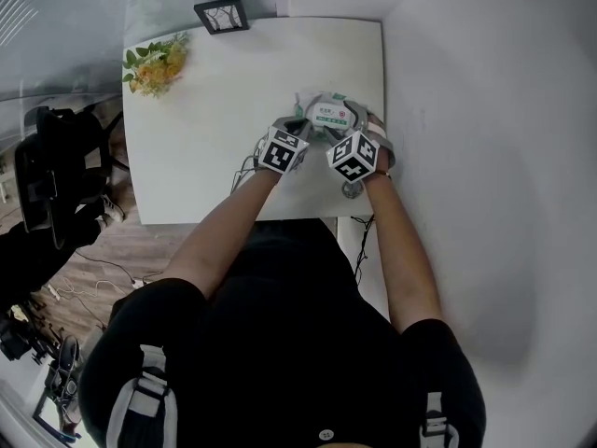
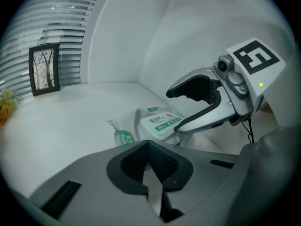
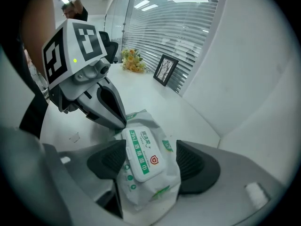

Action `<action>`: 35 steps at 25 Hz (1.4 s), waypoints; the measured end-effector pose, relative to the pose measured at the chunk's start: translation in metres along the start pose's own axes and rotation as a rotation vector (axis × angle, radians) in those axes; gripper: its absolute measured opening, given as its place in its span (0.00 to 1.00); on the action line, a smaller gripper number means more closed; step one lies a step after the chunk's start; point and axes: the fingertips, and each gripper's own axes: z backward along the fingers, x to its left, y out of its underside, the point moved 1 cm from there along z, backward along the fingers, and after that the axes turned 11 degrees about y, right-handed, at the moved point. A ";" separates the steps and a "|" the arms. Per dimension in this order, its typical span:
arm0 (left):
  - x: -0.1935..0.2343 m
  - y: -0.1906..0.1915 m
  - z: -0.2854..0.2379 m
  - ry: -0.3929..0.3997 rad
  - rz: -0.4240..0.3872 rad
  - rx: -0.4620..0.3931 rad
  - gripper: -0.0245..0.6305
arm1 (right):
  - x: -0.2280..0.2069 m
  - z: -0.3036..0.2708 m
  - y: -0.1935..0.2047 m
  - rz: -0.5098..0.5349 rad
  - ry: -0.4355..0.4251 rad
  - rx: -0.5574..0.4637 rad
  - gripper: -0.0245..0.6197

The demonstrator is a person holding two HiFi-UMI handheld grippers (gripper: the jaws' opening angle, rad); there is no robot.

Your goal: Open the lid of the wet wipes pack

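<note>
The wet wipes pack (image 3: 146,182) sits right in the mouth of my right tongs (image 3: 153,165); the two dark pads stand wide apart with the pack between them, each pad against a side of the soft film, so I read it as held and steadied rather than merely bracketed; the pack rests on the white desk (image 1: 233,91) near its right edge, close to the wall. Its lid (image 3: 140,153), the white flap with the green print, lies flat and closed on top of the pack; no edge of it is raised that I can see. Just beyond, my left tongs (image 2: 149,147) are drawn together with nothing between them; in the right gripper view their closed tip meets the far end of the pack, right at the lid's edge, though I cannot tell whether it is under the lip or only against it. So by my judgement the pack is secured and the opener is in place, but the lid has not yet been lifted; prying it up and folding it back is all left to do. Farther off on the desk stand a small picture frame (image 1: 222,14) and a bunch of flowers (image 1: 157,63), well clear of the work; behind them hang the window blinds (image 2: 61,27).
</note>
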 end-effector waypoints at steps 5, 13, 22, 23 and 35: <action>0.000 0.000 0.000 0.002 0.016 0.005 0.04 | -0.013 0.006 -0.012 -0.025 0.063 -0.058 0.56; 0.000 -0.001 0.002 0.005 0.042 -0.004 0.04 | -0.057 -0.005 -0.022 -0.059 0.142 -0.055 0.49; 0.001 -0.002 0.005 0.010 0.101 -0.036 0.04 | -0.072 -0.036 -0.010 -0.096 0.143 0.013 0.49; 0.000 -0.002 0.008 0.011 0.105 -0.040 0.04 | -0.072 -0.039 -0.009 -0.099 0.140 0.016 0.49; -0.022 -0.049 0.070 0.039 0.007 -0.229 0.04 | -0.078 -0.017 -0.023 -0.189 0.154 -0.031 0.49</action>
